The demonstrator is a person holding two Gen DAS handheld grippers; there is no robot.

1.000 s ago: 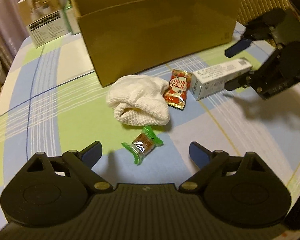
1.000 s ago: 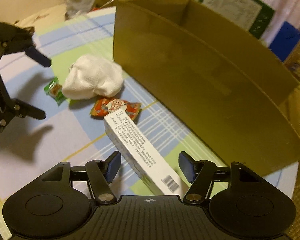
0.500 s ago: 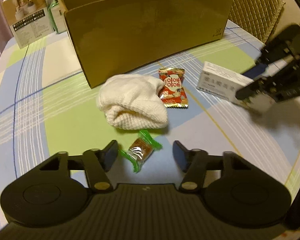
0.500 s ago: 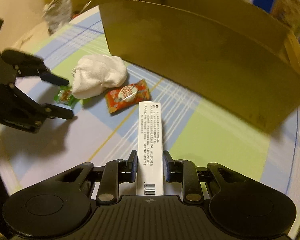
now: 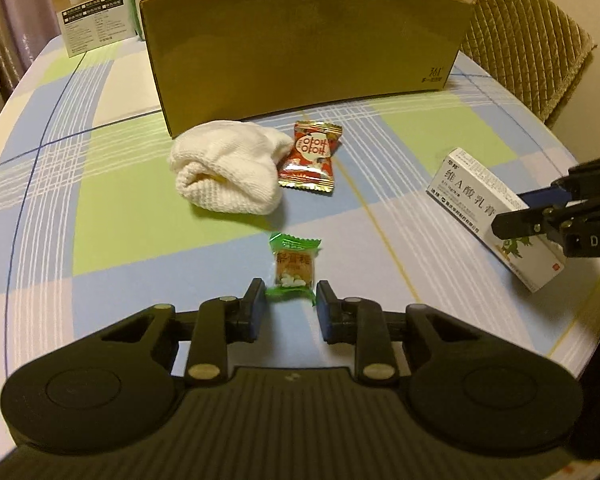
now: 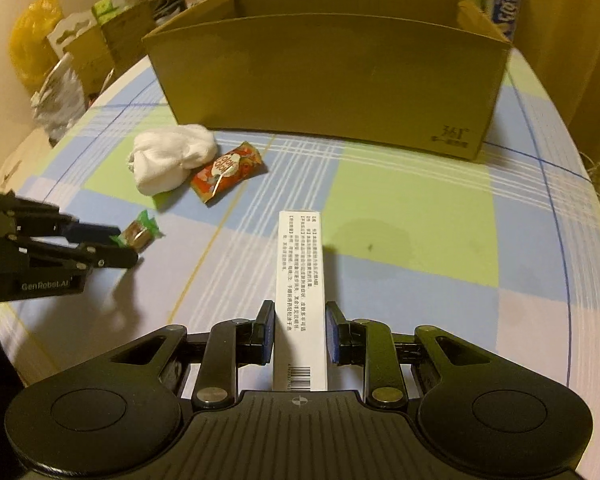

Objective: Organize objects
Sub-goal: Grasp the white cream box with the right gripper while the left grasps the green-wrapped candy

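A green-wrapped candy (image 5: pixel 294 266) lies on the checked tablecloth, its near wrapper end pinched in my left gripper (image 5: pixel 290 312), whose fingers touch both sides. The right wrist view shows that left gripper (image 6: pixel 116 246) at the left with the candy (image 6: pixel 140 234) at its tips. My right gripper (image 6: pixel 300 334) is shut on a long white medicine box (image 6: pixel 300 256) that points forward. The left wrist view has the right gripper (image 5: pixel 524 210) holding the medicine box (image 5: pixel 472 196) at the right. A white cloth (image 5: pixel 228 172) and a red snack packet (image 5: pixel 312 152) lie before an open cardboard box (image 5: pixel 300 48).
The cardboard box (image 6: pixel 328 80) stands across the far side of the round table. A printed carton (image 5: pixel 92 8) stands at the back left and a padded chair (image 5: pixel 528 40) at the back right. Beyond the table's left edge are bags and cartons (image 6: pixel 60 68).
My left gripper came up to the green candy and its fingers narrowed from wide open onto the wrapper. My right gripper shut on the white box and swung it straight ahead.
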